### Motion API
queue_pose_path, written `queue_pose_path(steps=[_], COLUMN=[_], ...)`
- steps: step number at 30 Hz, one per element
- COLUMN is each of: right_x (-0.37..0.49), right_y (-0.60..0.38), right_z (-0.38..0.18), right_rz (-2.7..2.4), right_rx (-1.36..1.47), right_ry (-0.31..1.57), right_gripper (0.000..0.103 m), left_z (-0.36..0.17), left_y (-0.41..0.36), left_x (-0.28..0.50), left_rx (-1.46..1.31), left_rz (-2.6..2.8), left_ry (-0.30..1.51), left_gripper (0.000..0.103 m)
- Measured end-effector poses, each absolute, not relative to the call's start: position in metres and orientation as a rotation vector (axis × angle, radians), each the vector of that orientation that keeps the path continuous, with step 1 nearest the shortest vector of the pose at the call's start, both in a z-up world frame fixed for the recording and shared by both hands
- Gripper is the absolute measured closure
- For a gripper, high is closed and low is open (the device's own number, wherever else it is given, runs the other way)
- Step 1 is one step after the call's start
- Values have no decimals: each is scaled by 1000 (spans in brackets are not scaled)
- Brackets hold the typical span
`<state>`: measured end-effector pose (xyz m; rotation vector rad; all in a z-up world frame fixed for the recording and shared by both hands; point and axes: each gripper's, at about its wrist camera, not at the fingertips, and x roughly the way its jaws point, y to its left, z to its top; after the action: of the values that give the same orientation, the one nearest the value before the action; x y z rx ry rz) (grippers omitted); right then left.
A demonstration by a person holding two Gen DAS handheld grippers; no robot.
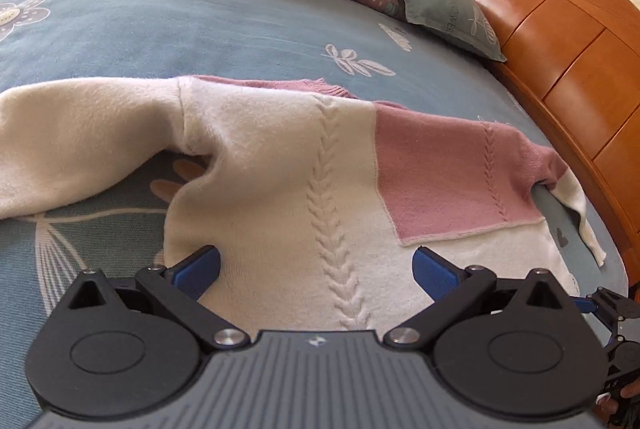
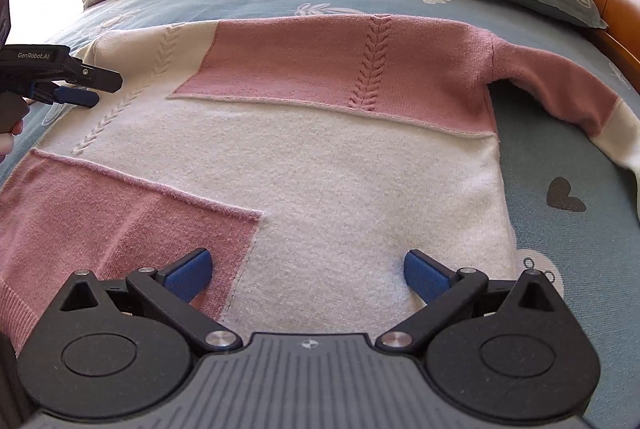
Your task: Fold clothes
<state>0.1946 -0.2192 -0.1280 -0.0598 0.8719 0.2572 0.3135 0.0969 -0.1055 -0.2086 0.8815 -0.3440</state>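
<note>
Sweater (image 2: 320, 149) lay spread flat across middle of bed (image 2: 580, 269), both sleeves out toward bed edges; no fold made, whole job left. Left gripper (image 1: 316, 269) and right gripper (image 2: 306, 271) hovered over hem, fingers apart, gripping nothing.

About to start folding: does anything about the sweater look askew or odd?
Mostly flat, but the sweater has its white sleeve bunched at the armpit, and the pink sleeve's cuff hangs over the bed edge.
</note>
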Motion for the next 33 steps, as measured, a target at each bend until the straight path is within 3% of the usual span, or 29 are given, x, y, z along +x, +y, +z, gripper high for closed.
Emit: queue_pose_path(steps=[7, 20, 27, 33], right_x=[193, 167, 140, 111], right_y=[-221, -236, -239, -247], right_z=[-131, -128, -119, -124], right_rz=[217, 175, 212, 206], right_rx=[-37, -40, -5, -37], right_ry=[834, 860, 883, 903], right_gripper=[0, 0, 0, 0], left_z=[-73, -98, -74, -99], left_y=[93, 107, 75, 44], left_x=[263, 132, 141, 162], left_rx=[-83, -218, -45, -32], left_rz=[-425, -461, -439, -398], left_ry=[877, 1062, 941, 969], left_gripper=[3, 2, 2, 2])
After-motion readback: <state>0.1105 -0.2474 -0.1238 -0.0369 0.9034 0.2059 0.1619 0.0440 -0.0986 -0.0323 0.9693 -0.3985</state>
